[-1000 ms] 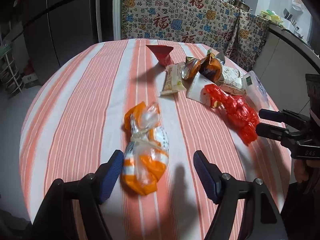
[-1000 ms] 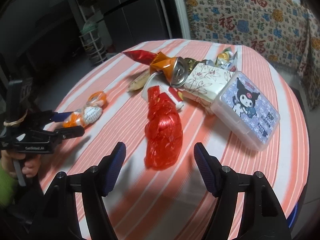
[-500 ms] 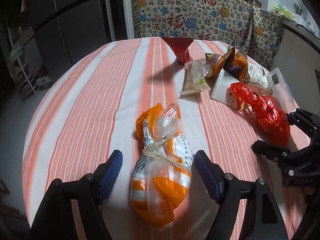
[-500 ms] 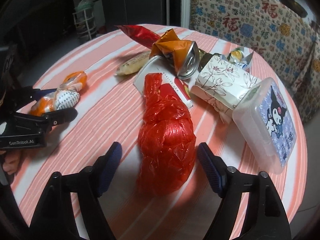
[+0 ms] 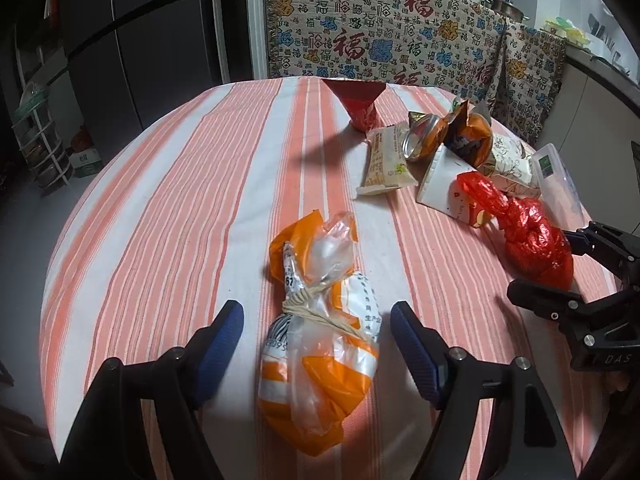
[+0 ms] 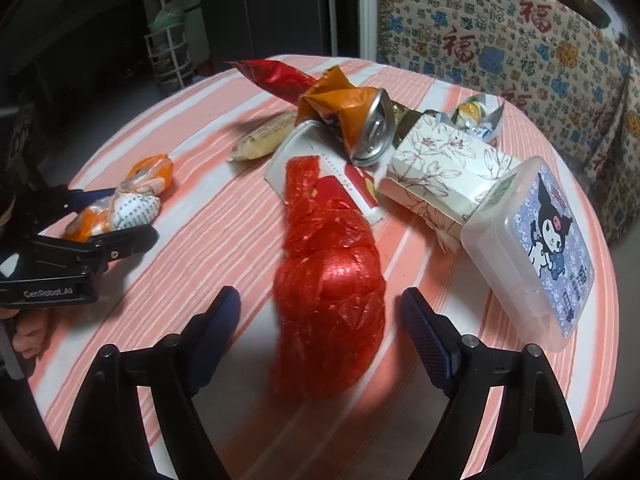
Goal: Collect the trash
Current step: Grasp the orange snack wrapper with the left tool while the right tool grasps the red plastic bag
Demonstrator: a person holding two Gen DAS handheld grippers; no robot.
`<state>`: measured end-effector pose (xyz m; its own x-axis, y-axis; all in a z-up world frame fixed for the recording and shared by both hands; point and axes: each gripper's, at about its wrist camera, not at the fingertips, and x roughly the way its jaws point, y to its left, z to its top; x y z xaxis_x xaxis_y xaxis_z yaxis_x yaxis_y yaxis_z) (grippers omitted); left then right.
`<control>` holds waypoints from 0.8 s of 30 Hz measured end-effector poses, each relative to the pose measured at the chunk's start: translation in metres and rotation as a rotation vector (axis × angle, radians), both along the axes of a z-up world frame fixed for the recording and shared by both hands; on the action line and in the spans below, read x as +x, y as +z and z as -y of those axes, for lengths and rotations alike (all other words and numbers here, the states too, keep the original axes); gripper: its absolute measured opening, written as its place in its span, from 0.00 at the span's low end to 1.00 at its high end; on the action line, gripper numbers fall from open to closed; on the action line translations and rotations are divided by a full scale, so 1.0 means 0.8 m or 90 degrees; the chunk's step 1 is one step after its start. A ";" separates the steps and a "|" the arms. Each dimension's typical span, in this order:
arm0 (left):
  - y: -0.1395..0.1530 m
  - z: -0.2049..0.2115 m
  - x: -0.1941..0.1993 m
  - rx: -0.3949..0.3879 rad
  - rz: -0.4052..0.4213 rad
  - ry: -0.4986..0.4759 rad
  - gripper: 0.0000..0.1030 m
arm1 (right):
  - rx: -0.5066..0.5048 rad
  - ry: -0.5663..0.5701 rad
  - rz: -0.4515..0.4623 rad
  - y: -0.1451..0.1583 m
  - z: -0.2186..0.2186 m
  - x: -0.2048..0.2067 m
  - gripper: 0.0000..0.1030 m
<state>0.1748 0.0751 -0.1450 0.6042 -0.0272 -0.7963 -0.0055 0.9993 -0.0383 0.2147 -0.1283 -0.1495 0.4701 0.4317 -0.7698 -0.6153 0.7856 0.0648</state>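
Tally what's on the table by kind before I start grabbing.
Tied plastic bags: 2, orange and white bag, red bag
Snack wrappers: 4
Crushed cans: 1
Paper cups: 1
Cartons: 1
Plastic boxes: 1
Total: 10

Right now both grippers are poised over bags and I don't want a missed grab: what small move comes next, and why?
Probably close both grippers. The left gripper straddles the tied orange-and-clear bag and the right gripper straddles the red plastic bag, yet gaps show between pads and bags, so neither is gripped yet.
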 end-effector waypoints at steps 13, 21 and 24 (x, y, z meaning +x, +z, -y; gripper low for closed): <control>0.036 0.042 -0.023 -0.034 0.031 -0.070 0.43 | 0.070 -0.016 -0.015 0.034 0.029 -0.008 0.38; 0.065 0.116 -0.023 -0.060 0.041 -0.146 0.43 | 0.095 -0.075 0.016 0.062 0.102 -0.032 0.38; 0.074 0.152 -0.018 -0.069 0.044 -0.176 0.43 | 0.102 -0.113 0.030 0.072 0.144 -0.041 0.38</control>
